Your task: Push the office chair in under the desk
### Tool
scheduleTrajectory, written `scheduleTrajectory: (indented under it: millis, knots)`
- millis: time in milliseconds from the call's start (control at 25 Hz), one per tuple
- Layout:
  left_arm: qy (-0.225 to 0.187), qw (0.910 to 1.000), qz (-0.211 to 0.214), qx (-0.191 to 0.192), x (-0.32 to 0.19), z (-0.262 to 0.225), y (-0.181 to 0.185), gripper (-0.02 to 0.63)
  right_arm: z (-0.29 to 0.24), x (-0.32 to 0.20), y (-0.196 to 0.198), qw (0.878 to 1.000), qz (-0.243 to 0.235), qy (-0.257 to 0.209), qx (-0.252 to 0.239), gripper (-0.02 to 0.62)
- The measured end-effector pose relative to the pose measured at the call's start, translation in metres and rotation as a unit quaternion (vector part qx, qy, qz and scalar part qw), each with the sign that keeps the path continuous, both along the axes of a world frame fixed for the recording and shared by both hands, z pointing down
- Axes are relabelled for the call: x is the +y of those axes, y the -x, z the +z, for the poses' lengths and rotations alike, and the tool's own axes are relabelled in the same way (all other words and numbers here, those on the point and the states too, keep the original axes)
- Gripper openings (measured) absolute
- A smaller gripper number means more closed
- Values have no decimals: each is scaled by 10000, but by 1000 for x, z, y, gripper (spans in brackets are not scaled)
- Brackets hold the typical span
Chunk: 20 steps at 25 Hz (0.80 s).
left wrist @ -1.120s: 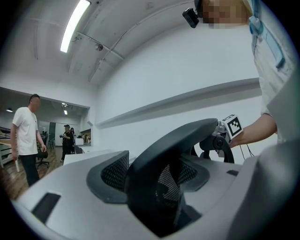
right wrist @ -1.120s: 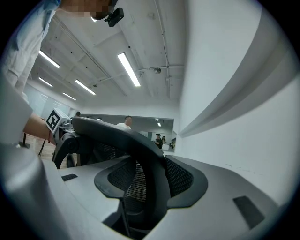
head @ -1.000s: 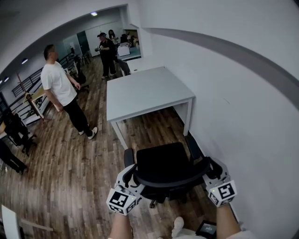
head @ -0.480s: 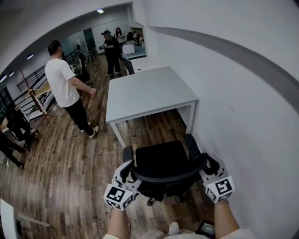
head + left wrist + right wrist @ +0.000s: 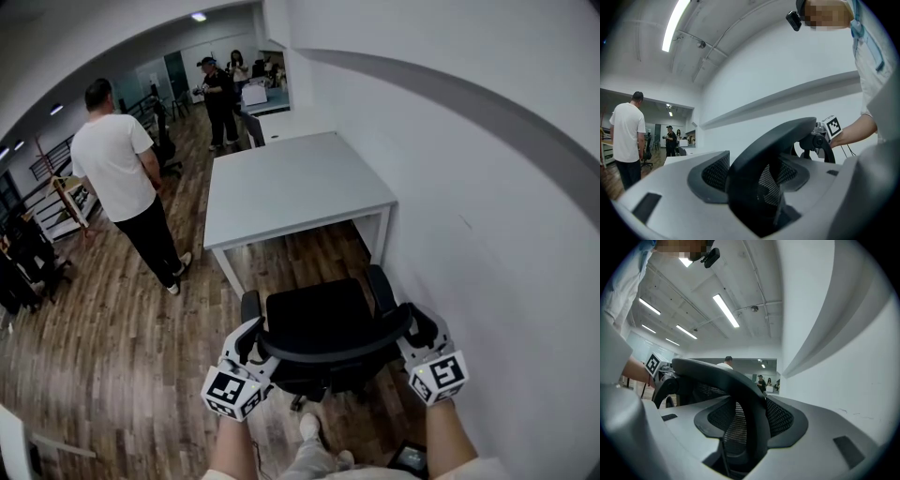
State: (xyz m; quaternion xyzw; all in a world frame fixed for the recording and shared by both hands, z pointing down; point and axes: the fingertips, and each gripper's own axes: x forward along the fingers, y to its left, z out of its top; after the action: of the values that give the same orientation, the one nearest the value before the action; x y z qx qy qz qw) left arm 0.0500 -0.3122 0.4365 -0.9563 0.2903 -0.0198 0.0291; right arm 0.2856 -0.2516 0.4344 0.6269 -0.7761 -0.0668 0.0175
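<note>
A black office chair (image 5: pixel 314 314) stands on the wood floor just in front of a white desk (image 5: pixel 291 183), its seat facing the desk's open side. My left gripper (image 5: pixel 251 345) is shut on the left end of the curved mesh backrest (image 5: pixel 328 349). My right gripper (image 5: pixel 412 330) is shut on the right end. In the left gripper view the backrest rim (image 5: pixel 773 150) fills the gap of my left gripper (image 5: pixel 754 183). In the right gripper view the rim (image 5: pixel 736 380) likewise sits inside my right gripper (image 5: pixel 745 427).
A white wall (image 5: pixel 487 206) runs close along the right of chair and desk. A person in a white T-shirt (image 5: pixel 117 173) stands left of the desk. More people (image 5: pixel 220 94) stand at the far end. My foot (image 5: pixel 309 429) is behind the chair.
The chair has rolled a little closer to the desk with both grippers on its back. The person in the white T-shirt has turned away and stepped nearer.
</note>
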Motion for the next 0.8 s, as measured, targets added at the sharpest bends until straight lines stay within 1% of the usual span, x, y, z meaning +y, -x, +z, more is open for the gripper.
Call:
scheduleTrajectory:
  millis: [240,400,520,800]
  knots:
    - [-38,10000,-5,-29,-26,-1,-11,262,-1,-28,-11,10000,42,-5,2,212]
    - [-50,9999,68,-66,-47,1,-21,261,0,-49,-21,9999,131,2,-52,212]
    - [-26,9999,36,-104,-64,1,-22,261,0,-67,-22,9999,131,15,-97,212]
    - [31,10000,32,-17,-104,2,-26,262,2,-99,-24,9999,150,8,-66,212]
